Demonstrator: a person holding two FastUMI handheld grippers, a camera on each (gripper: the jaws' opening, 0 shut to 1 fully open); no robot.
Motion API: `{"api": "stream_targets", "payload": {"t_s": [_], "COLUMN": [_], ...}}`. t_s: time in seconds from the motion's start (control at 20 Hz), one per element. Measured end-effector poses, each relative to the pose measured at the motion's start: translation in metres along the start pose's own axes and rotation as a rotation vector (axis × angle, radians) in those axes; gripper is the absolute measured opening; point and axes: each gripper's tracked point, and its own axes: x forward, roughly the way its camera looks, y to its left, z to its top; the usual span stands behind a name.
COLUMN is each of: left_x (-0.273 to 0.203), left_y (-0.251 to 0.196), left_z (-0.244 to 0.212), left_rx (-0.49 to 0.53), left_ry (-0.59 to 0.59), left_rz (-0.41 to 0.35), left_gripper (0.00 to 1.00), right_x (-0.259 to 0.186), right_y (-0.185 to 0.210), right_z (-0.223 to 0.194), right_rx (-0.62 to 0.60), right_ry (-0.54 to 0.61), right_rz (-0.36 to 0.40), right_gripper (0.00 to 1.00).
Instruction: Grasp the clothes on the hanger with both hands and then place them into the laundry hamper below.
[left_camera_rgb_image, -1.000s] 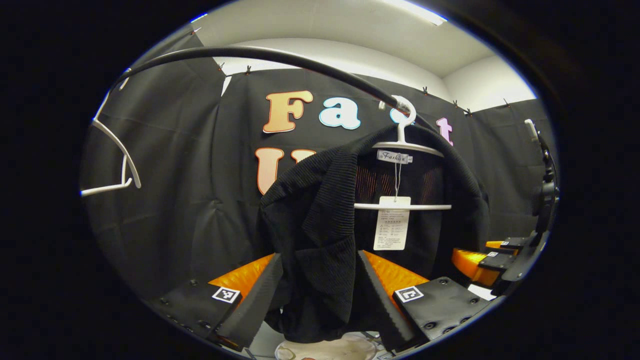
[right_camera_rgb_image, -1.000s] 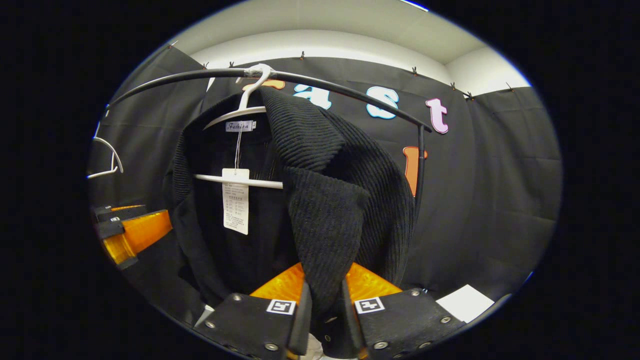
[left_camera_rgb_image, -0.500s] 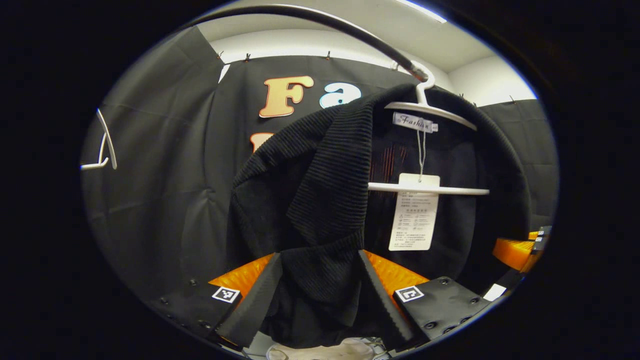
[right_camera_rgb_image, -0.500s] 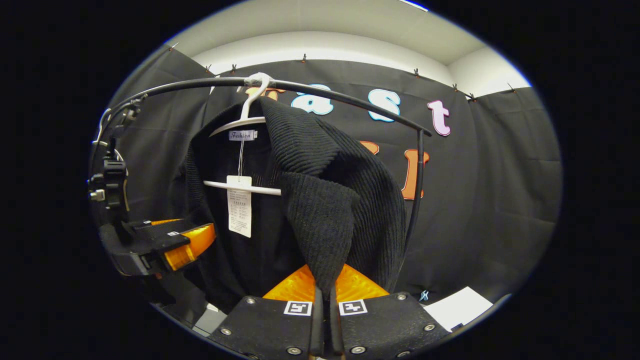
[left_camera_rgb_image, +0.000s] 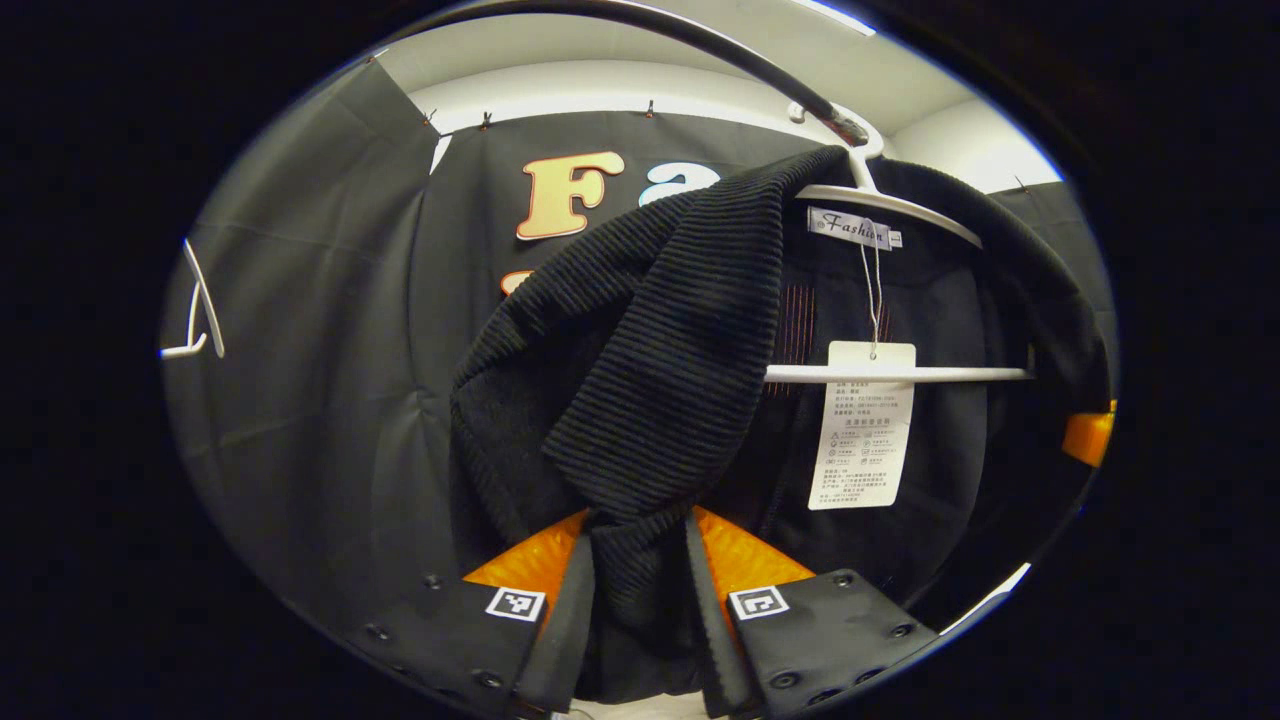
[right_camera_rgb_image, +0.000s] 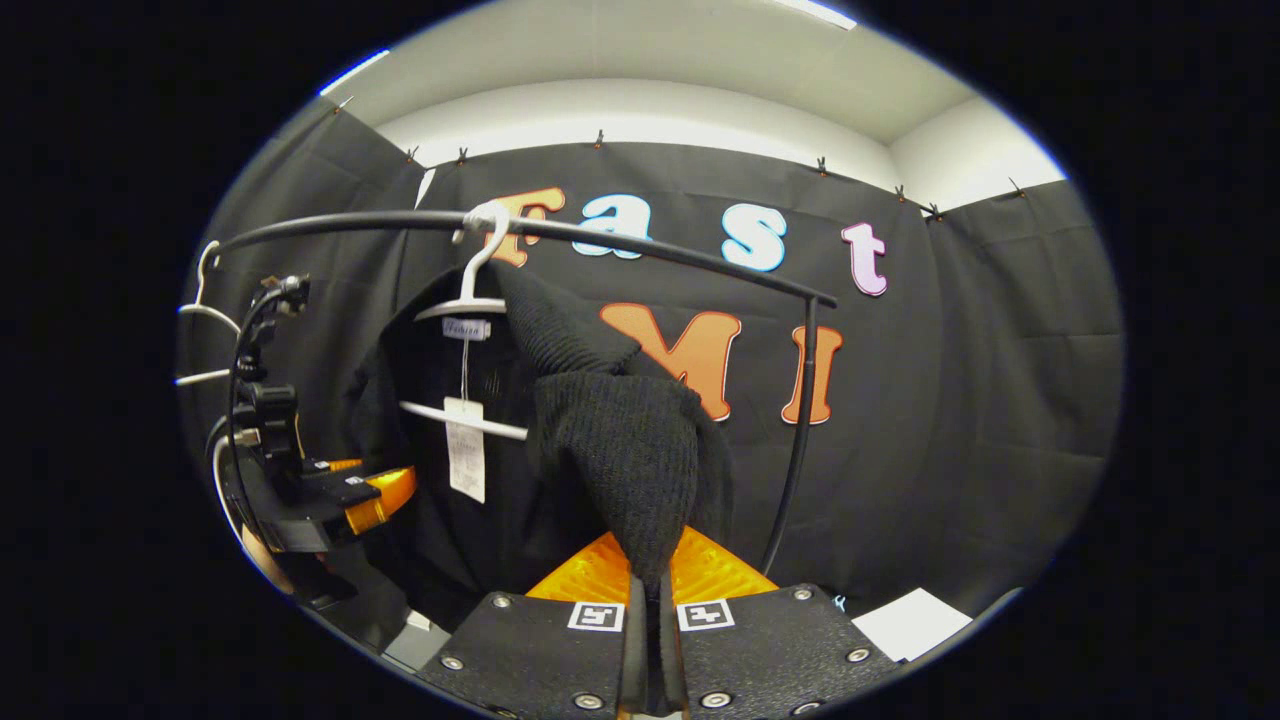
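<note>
Left tongs (left_camera_rgb_image: 640, 600) narrowed since earlier, now clamping black cardigan (left_camera_rgb_image: 650, 390); right tongs (right_camera_rgb_image: 650, 620) pinched tight on cardigan edge.

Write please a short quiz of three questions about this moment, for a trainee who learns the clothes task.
1. True or false: the black knit garment has already come off the white hanger.
2. What hangs on a string inside the garment? A) a paper tag B) a key C) a bell
3. Fill in: the hanger's hook sits over a black ____.

Key
1. False. The garment is draped on the hanger, while the left gripper and the right gripper each pinch a fold of it.
2. A, the paper tag.
3. Rail.
</note>
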Motion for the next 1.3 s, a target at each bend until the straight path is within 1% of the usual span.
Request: {"api": "stream_targets", "payload": {"t_s": [0.05, 0.1, 0.15, 0.2, 0.25, 0.3, 0.35, 0.5, 0.6, 0.7, 0.75, 0.85, 0.9, 1.0, 1.05, 1.1, 1.15, 1.3], "left_x": [-0.002, -0.004, -0.006, -0.007, -0.008, -0.013, -0.012, -0.016, -0.021, -0.022, -0.024, -0.028, -0.032, -0.035, -0.034, -0.032, -0.031, -0.033], "left_y": [0.003, 0.004, 0.000, -0.001, 0.000, 0.009, 0.008, 0.006, 0.016, 0.018, 0.023, 0.033, 0.037, 0.044, 0.046, 0.048, 0.052, 0.070], "left_z": [0.001, 0.002, 0.001, 0.002, 0.005, 0.008, 0.011, 0.015, 0.020, 0.033, 0.039, 0.050, 0.054, 0.062, 0.066, 0.068, 0.071, 0.080], "left_rx": [0.007, 0.015, 0.021, 0.029, 0.037, 0.044, 0.048, 0.048, 0.049, 0.019, 0.010, 0.005, 0.006, 0.010, 0.012, 0.019, 0.031, 0.046], "left_ry": [0.002, 0.007, 0.020, 0.029, 0.029, 0.020, 0.017, 0.017, 0.012, -0.005, -0.011, -0.027, -0.031, -0.037, -0.040, -0.045, -0.049, -0.061], "left_rz": [0.015, 0.011, -0.011, -0.022, -0.027, 0.001, -0.012, -0.041, -0.022, -0.023, -0.020, -0.003, 0.006, 0.020, 0.025, 0.031, 0.046, 0.105], "left_gripper": [0.44, 0.34, 0.23, 0.21, 0.24, 0.24, 0.08, 0.08, 0.08, 0.10, 0.08, 0.07, 0.10, 0.08, 0.08, 0.08, 0.08, 0.05], "right_x": [-0.001, -0.002, 0.000, 0.002, 0.004, 0.006, 0.009, 0.014, 0.017, 0.026, 0.031, 0.043, 0.050, 0.065, 0.072, 0.079, 0.085, 0.104], "right_y": [-0.007, -0.013, -0.019, -0.024, -0.030, -0.036, -0.040, -0.052, -0.062, -0.070, -0.073, -0.078, -0.084, -0.098, -0.101, -0.104, -0.109, -0.108], "right_z": [0.006, 0.014, 0.020, 0.025, 0.029, 0.033, 0.039, 0.062, 0.081, 0.096, 0.100, 0.104, 0.103, 0.107, 0.113, 0.119, 0.123, 0.117], "right_rx": [0.000, -0.001, 0.000, -0.003, -0.012, -0.022, -0.031, -0.062, -0.081, -0.087, -0.085, -0.093, -0.107, -0.124, -0.120, -0.118, -0.121, -0.129], "right_ry": [-0.009, -0.022, -0.034, -0.041, -0.044, -0.051, -0.059, -0.087, -0.117, -0.141, -0.143, -0.143, -0.135, -0.135, -0.136, -0.140, -0.146, -0.132], "right_rz": [-0.008, -0.013, -0.020, -0.028, -0.037, -0.042, -0.042, -0.037, -0.035, -0.018, -0.002, 0.026, 0.030, 0.026, 0.028, 0.030, 0.033, 0.092], "right_gripper": [0.09, 0.05, 0.05, 0.05, 0.05, 0.05, 0.05, 0.04, 0.04, 0.04, 0.04, 0.04, 0.04, 0.04, 0.00, 0.03, 0.03, 0.03]}}
